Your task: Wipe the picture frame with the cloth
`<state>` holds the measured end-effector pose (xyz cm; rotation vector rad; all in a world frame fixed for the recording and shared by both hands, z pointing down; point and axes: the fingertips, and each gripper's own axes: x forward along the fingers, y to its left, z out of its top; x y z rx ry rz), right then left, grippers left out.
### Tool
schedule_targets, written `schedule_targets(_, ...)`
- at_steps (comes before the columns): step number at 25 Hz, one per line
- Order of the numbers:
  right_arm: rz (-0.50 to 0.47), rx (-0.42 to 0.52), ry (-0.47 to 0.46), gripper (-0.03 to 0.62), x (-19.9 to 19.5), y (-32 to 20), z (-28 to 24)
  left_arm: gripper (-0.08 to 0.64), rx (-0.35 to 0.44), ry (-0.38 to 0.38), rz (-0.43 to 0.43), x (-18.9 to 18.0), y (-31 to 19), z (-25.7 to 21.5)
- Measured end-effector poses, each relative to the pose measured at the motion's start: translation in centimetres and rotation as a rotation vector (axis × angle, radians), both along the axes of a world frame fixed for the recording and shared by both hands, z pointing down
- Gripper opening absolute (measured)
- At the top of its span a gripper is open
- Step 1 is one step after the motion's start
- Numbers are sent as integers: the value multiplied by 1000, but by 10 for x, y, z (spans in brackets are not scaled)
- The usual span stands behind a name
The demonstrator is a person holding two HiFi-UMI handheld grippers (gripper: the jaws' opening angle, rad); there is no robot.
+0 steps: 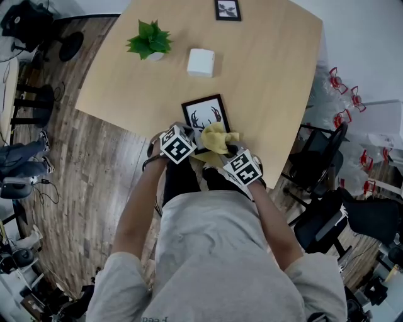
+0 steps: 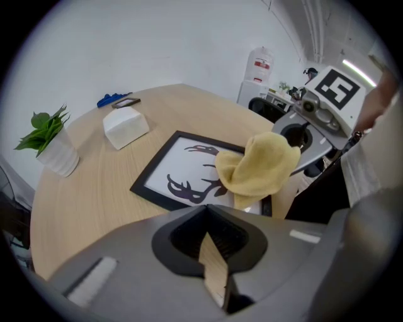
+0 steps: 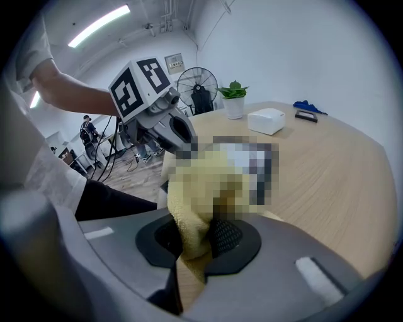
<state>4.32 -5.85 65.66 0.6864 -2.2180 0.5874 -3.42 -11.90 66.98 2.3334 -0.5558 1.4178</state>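
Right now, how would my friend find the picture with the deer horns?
Look at the big wooden table, at the edge nearest the person. A black picture frame lies flat there, with a yellow cloth at its near corner. Unlike the other frame at the far edge, it shows dark antlers.

Head view overhead — gripper views close, sharing cloth.

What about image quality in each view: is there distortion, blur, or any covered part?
Head view: sharp and evenly lit, with a wide-angle look. Left gripper view: strong fisheye with black corners; frame and cloth are clear. Right gripper view: fisheye too, with bright ceiling lamps, and a mosaic patch hides part of the cloth.
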Motion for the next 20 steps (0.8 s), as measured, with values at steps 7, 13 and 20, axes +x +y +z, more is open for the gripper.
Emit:
schedule_targets(7, -12, -22, 3, 49, -8, -3, 2, 52, -2, -8, -12, -3, 1, 0)
schedule_targets(13, -6, -12, 6, 51, -14, -9, 4, 52, -2, 0, -21, -3, 1, 0)
schedule_targets(20, -13, -9, 11, 51, -20, -18, 14, 52, -3, -1, -26, -3, 1, 1)
